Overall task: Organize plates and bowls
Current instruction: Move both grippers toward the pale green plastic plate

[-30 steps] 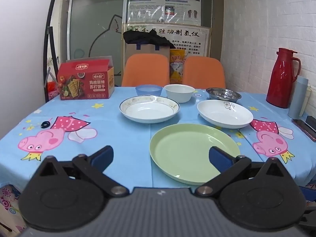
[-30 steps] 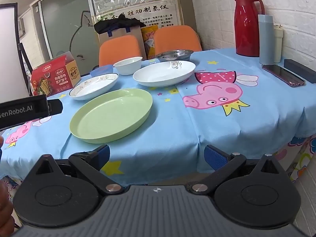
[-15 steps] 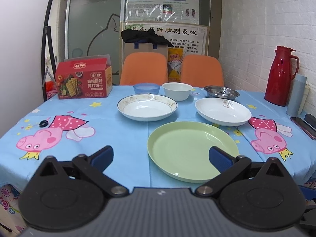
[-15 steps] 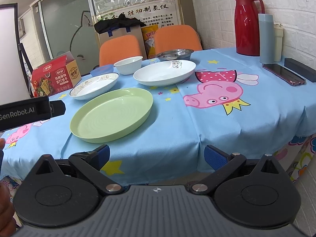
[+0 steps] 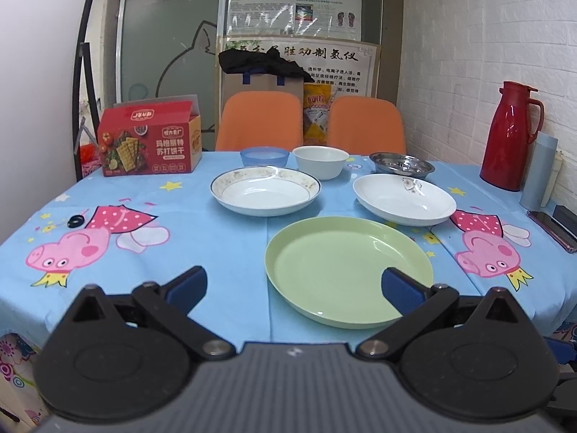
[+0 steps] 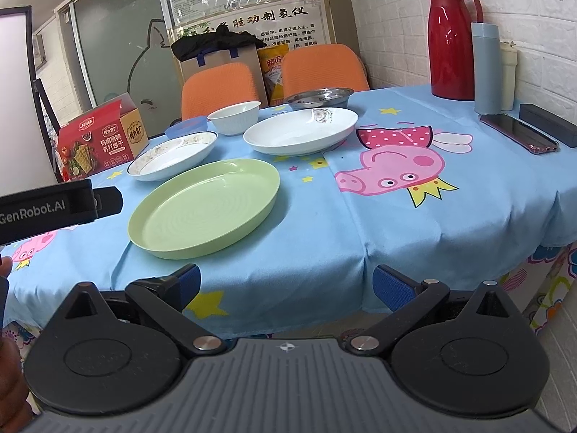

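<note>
Both my grippers hang off the near edge of the surface (image 5: 223,238), fingers spread wide, nothing held. My left gripper (image 5: 294,287) points straight at the green plate (image 5: 346,270): it lies dead ahead and a touch right, its near rim just past my right fingertip. From my right gripper (image 6: 285,285) the same green plate (image 6: 205,207) sits ahead and to the left, farther off, so the left looks nearer to me (round plate, no long axis to line up).

Count: three plates, namely green, the gold-rimmed white plate (image 5: 265,191) behind it to the left, and the plain white plate (image 5: 404,199) behind to the right; none of them touch. Three bowls in the back row: blue bowl (image 5: 264,156), white bowl (image 5: 320,161), steel bowl (image 5: 401,163). Nothing is stacked yet.

Off-task: one red thermos (image 5: 512,135) and one cracker box (image 5: 149,142).
</note>
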